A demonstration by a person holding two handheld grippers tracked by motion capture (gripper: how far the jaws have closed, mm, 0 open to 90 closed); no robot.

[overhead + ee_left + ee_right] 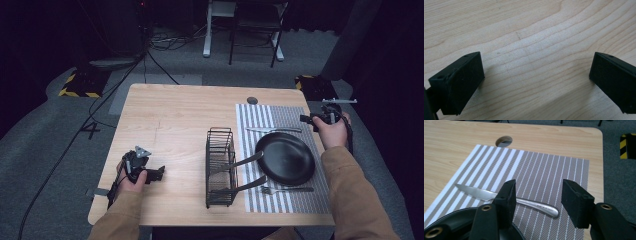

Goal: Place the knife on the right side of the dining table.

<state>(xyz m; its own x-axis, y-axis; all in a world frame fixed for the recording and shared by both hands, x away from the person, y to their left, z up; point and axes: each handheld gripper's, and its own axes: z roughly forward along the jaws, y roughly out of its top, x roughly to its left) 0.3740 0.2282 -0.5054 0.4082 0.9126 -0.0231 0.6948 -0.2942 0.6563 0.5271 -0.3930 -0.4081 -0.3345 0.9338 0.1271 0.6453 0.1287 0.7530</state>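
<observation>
Item: slim polished steel table knife (506,198), lying flat on the striped grey-and-white woven placemat (544,170) beyond the black plate (285,158); likely light, rigid, slippery; best pinched across its rounded handle; right gripper (537,202) above it, jaws apart and empty.

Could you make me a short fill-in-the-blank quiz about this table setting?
1. The silver table knife lies on the striped ____, beyond the round black plate.
2. The silver fork lies on the plate's ____ side.
3. Two utensil handles stick out of the black wire ____.
4. The right gripper has its jaws ____.

Missing words: placemat; near; basket; open
</observation>
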